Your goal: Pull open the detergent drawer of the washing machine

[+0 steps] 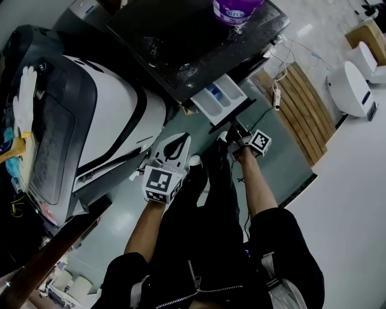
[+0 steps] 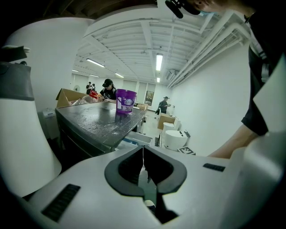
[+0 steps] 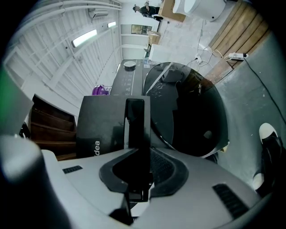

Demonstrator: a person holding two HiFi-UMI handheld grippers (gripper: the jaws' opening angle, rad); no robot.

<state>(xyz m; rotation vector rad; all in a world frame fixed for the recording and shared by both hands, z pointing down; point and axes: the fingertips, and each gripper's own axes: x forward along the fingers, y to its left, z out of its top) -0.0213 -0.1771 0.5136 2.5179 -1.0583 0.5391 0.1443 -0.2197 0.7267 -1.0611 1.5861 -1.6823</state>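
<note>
Washing machine, dark-topped, stands just ahead of the right gripper and the left gripper; its round door shows to the right of the right gripper's jaws. A wooden pallet lies on the floor off to the right gripper's right. A purple bucket sits on the machine's top, well beyond both grippers. The detergent drawer juts out of the machine with its white compartments exposed, directly in front of the right gripper, whose jaws are clamped on the drawer's dark front panel. The left gripper hovers left of the drawer, apart from it, jaws pressed together with nothing between them.
</note>
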